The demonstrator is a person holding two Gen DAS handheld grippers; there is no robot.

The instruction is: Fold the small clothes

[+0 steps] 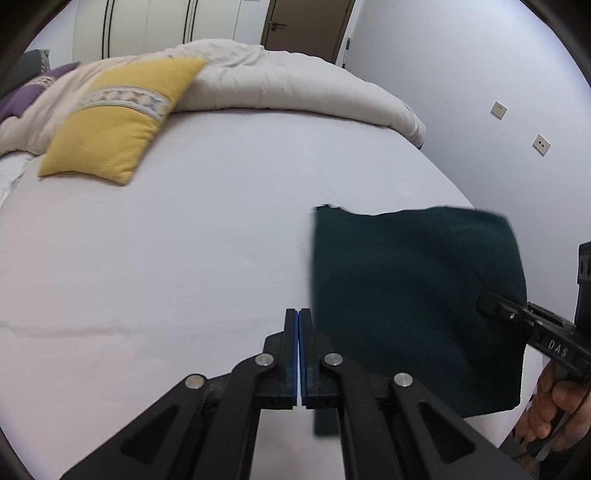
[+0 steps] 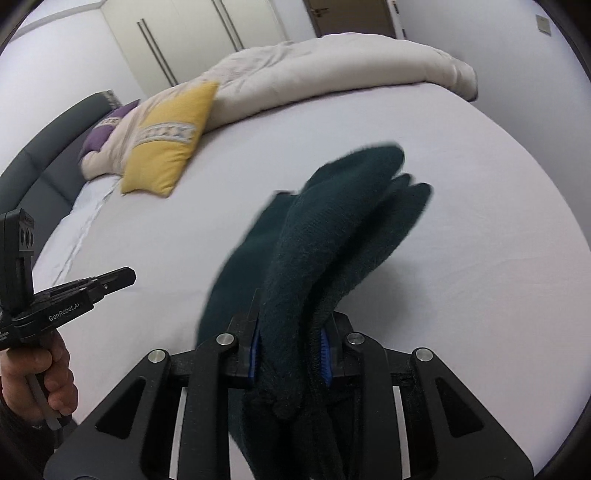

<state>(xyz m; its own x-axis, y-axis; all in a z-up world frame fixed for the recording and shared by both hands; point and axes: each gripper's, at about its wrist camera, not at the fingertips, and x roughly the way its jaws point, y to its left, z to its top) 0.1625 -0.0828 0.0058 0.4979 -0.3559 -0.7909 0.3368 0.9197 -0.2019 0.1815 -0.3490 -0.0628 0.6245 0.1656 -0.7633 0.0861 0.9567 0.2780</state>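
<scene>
The right gripper (image 2: 291,343) pinches a bunched dark green knit garment (image 2: 325,236), held clear above the white bed sheet (image 2: 461,229), its long axis running away from the gripper. The left gripper (image 1: 299,317) is pressed together on nothing, just beside the garment's left edge. A yellow cushion (image 1: 118,118) and cream duvet (image 1: 295,85) lie well apart across open sheet.

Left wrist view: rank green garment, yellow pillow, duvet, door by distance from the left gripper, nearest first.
1. Green garment: just right of the shut left gripper, hanging from the right gripper.
2. Yellow pillow: upper left, on the sheet.
3. Duvet: bunched behind the pillow, across the bed's far side.
4. Door: top centre, beyond the bed.
</scene>
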